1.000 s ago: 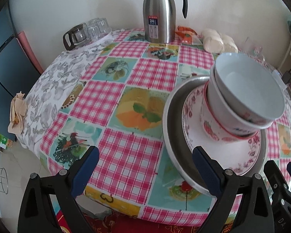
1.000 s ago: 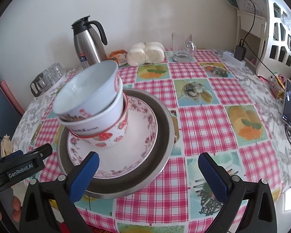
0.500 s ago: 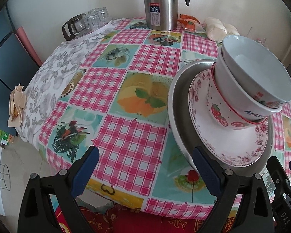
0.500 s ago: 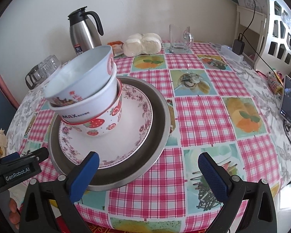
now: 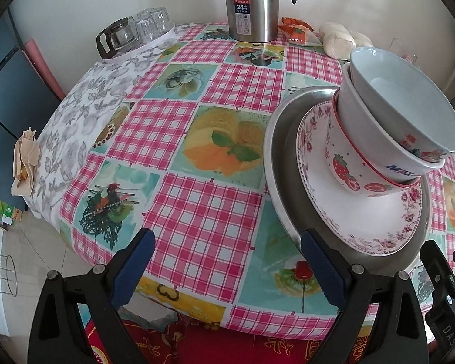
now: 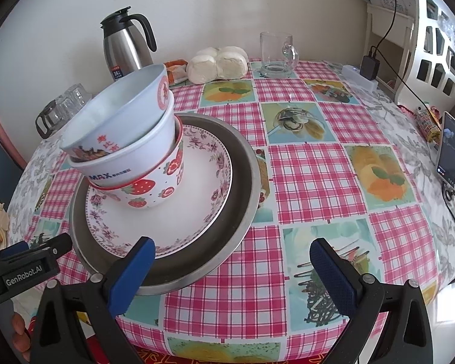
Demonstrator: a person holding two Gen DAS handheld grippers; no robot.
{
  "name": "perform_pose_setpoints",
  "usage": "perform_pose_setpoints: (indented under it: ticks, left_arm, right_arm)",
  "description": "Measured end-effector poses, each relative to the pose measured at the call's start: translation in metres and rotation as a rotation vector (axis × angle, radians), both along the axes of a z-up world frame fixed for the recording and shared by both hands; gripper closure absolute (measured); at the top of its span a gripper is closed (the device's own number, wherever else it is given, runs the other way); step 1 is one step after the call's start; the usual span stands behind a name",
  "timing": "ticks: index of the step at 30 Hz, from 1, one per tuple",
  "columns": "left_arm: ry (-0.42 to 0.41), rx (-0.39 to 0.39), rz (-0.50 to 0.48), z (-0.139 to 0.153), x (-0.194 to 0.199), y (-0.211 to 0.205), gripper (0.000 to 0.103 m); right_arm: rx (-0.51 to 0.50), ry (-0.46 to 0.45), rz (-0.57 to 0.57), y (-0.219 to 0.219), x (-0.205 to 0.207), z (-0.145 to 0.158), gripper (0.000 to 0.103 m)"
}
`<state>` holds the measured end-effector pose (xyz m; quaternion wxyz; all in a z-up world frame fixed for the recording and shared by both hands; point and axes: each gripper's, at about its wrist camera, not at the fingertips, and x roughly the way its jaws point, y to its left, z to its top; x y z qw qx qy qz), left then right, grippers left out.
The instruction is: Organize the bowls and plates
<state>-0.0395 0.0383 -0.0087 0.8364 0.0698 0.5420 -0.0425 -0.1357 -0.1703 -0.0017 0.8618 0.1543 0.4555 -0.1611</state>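
Three nested bowls are leaning on one floral plate (image 6: 197, 212), which is sitting inside one steel pan (image 6: 242, 182) at the centre-left of the right wrist frame. The top bowl (image 6: 118, 112) is tilting over the middle bowl (image 6: 136, 157) and the strawberry bowl (image 6: 154, 188). A nudge would likely be tipping this crooked stack onto the counter (image 6: 318, 176). The left gripper (image 5: 224, 261) and right gripper (image 6: 230, 267) are both hovering with jaws spread, gripping nothing.
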Motion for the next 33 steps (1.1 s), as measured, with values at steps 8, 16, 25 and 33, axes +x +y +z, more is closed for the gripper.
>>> perform_pose_setpoints:
  ticks: [8,16,25,33]
  left_arm:
    - [0.001,-0.002,-0.008,0.0008,0.0012,-0.0024,0.006]
    - [0.008,-0.008,0.0,-0.0004,0.0036,0.0014,0.006]
    - [0.009,-0.008,0.002,-0.0003,0.0036,0.0014,0.006]
    - [0.01,-0.007,-0.001,-0.0009,0.0032,0.0016,0.006]
  right_arm:
    - [0.0,0.002,-0.009,-0.0031,0.0013,-0.0011,0.0]
    - [-0.007,0.004,-0.001,-0.002,0.0031,-0.0015,0.0]
    - [-0.008,0.005,0.0,-0.0011,0.0036,-0.0026,0.0]
    - [-0.008,0.006,0.001,-0.0016,0.004,-0.0028,0.0]
